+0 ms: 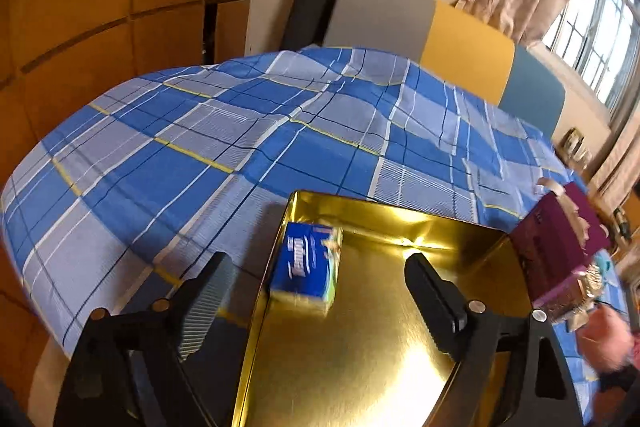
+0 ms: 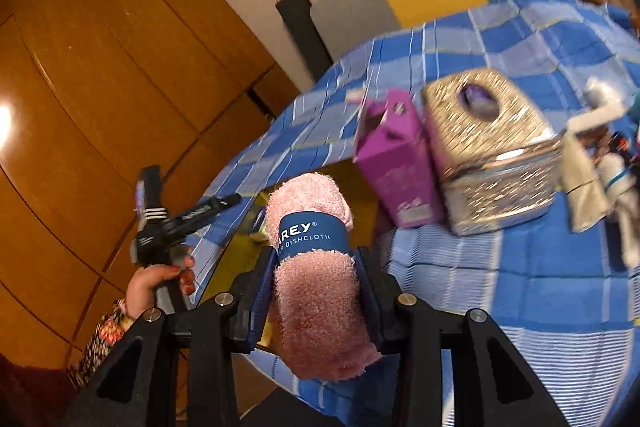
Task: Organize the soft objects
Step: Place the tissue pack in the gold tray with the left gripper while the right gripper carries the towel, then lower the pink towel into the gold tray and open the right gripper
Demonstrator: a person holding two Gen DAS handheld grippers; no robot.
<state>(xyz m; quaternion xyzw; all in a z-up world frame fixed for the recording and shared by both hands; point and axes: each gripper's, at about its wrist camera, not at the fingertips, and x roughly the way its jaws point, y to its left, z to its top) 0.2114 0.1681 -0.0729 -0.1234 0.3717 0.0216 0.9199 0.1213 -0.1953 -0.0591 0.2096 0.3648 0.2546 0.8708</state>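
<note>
Wardrobe [image 2: 100, 87]: wooden doors fill the far left of the room, well apart from the work.
Left gripper [image 1: 316, 287]: released, jaws spread wide with nothing between them, hovering over the near end of the tray; I'd guess it waits there to steady or receive.
Left hand [image 2: 160, 279]: seen from the right wrist view, wrapped round the left tool's handle, red nails showing.
Bedspread [image 1: 200, 131]: blue plaid, rumpled toward the headboard, serving as the work surface.
Gold tray [image 1: 380, 347]: shiny, shallow, lying flat on the bedspread at the near edge; it looks like the collecting place.
Blue packet [image 1: 306, 261]: a soft pack lying inside the tray against its left wall, already sorted by the look of it.
Pink dishcloth [image 2: 316, 267]: rolled, with a blue paper band, clenched between the jaws of the right gripper [image 2: 316, 291]; it is held up in the air over the tray's edge, probably on its way in.
Purple box [image 2: 396, 163]: tilted, leaning just beside the silver box.
Silver glitter box [image 2: 492, 147]: sits on the bedspread to the right, touching the purple one.
Far right clutter [image 2: 600, 163]: blurred pale items; I cannot tell what they are.
</note>
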